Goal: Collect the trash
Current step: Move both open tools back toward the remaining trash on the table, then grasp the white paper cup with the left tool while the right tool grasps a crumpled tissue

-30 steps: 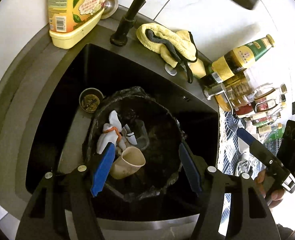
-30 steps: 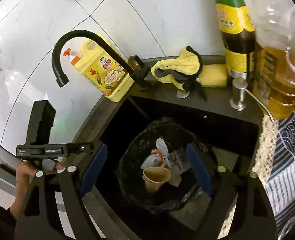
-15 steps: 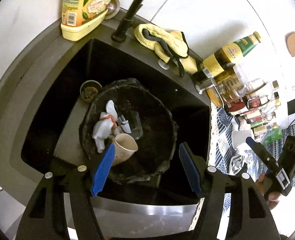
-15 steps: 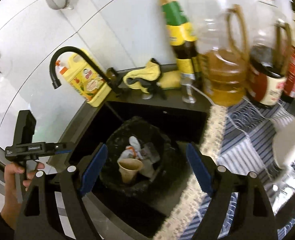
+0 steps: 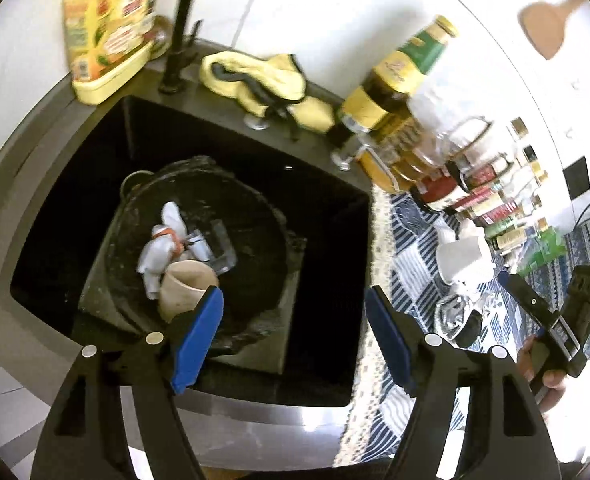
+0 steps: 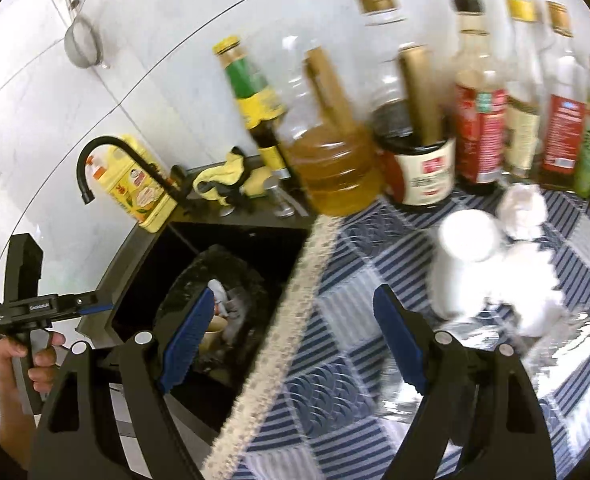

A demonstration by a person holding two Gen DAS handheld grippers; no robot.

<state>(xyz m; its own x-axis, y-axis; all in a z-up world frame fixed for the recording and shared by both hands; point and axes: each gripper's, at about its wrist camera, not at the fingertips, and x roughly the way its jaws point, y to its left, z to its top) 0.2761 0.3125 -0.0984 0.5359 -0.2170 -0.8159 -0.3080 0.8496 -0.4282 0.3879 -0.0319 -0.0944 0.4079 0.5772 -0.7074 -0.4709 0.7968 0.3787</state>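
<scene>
The black bag-lined trash bin sits in the dark sink, already holding a tan paper cup and white wrappers. What is left to collect lies on the blue striped cloth covering the desk: a white paper cup on its side, crumpled white paper at its 1 o'clock, and crinkled silver foil just below it.

The right gripper hangs over the cloth's lace edge, jaws spread wide and holding nothing, the cup at its 2 o'clock. The left gripper hovers over the sink, jaws likewise released and empty.

To do this step well, the right gripper should probably swing toward the cup, straddle its body across the narrow width, and close gently so the thin wall does not crush or skid. The crowded bottles at 12 o'clock call for a low approach.
</scene>
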